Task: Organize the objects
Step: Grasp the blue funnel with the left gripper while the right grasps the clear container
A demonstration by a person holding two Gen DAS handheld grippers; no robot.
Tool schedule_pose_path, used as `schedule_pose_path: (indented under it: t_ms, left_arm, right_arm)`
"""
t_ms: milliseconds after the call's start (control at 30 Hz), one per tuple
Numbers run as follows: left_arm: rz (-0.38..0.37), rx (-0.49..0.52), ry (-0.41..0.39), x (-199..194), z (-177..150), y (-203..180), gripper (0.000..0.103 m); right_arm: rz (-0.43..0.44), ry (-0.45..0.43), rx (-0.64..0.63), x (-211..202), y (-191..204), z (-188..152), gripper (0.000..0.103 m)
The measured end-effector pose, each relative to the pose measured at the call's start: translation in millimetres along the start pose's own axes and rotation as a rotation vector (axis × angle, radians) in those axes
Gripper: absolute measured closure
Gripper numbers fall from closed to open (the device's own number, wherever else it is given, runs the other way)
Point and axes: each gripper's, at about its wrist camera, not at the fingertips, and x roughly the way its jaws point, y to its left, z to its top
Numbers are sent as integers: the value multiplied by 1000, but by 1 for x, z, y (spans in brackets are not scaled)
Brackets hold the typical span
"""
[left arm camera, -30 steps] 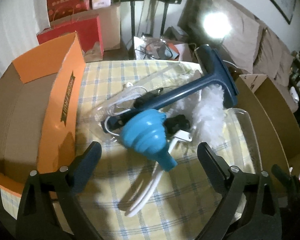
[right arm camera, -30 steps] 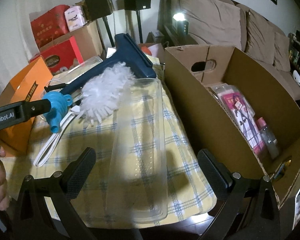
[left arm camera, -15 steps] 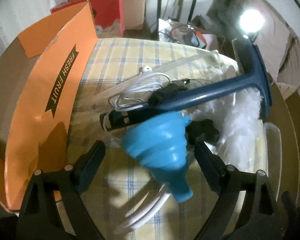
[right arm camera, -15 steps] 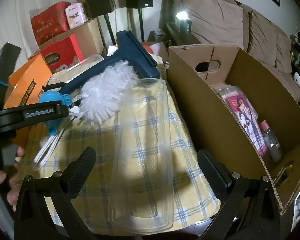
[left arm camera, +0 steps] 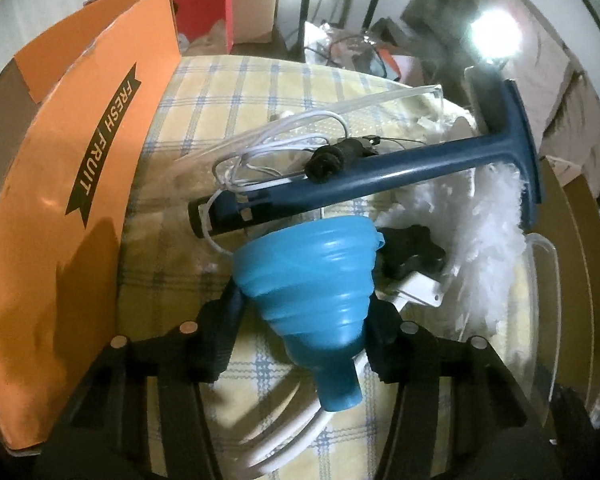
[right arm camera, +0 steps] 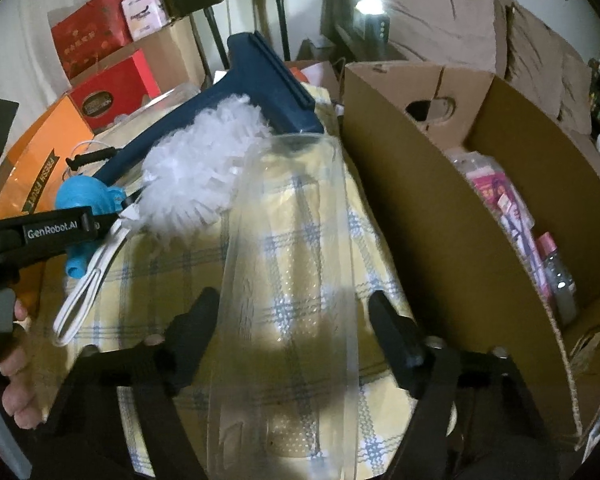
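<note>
**Both jaws closing in: funnel left, clear tray right**

Left hand-held gripper (left arm camera: 300, 320): jaws have just been narrowing, pads now touching the ribbed blue silicone funnel (left arm camera: 312, 280), a collapsible cone lying on the checked yellow cloth of the tabletop (left arm camera: 228, 92). Right hand-held gripper (right arm camera: 296, 328): jaws also just closing, astride the long clear plastic tray (right arm camera: 288, 280); pads close to its walls, contact unclear. Fluffy white duster (right arm camera: 196, 176) and navy squeegee (left arm camera: 380, 176) lie behind. Brown corrugated box (right arm camera: 440, 200) at right.
</note>
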Motion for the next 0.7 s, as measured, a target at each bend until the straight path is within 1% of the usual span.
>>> schedule_pose_path:
  t_ms: [33,167,200,233,267,333,500,567,633,700]
  left_arm:
    - [-7,-1,-2,-2,-2,2,55]
    - [-29,9,-10,-11,-10,9,58]
    - [-46,15,-16,-17,-14,11,59]
    - [-68,19,-24,-22,-17,13,60]
    - [-78,25,-27,-26,-19,14,65]
    - [-126,42,-45,-41,-26,17,65]
    - [-174,94,-78,-69,-34,17,65]
    - [-216,109,-95,-81,-37,18,65]
    - [-265,129,-129,-97,-42,19,65]
    - [-285,151,-171,-110,-43,18,65]
  right_arm:
    - [7,7,1,1,-1,0,46]
    - [-5,-3,-14,-2,0,-1,47]
    - [-5,-9,-14,-5,0,-1,47]
    - [-3,-16,-13,-7,0,-1,47]
    - [-1,-22,-12,-10,0,-1,47]
    - [3,-35,-14,-18,0,-1,47]
    - [18,-68,-24,-38,6,0,46]
    - [27,-81,-31,-44,9,2,46]
    - [43,-97,-40,-52,14,3,46]
    - [53,-116,-53,-60,20,5,46]
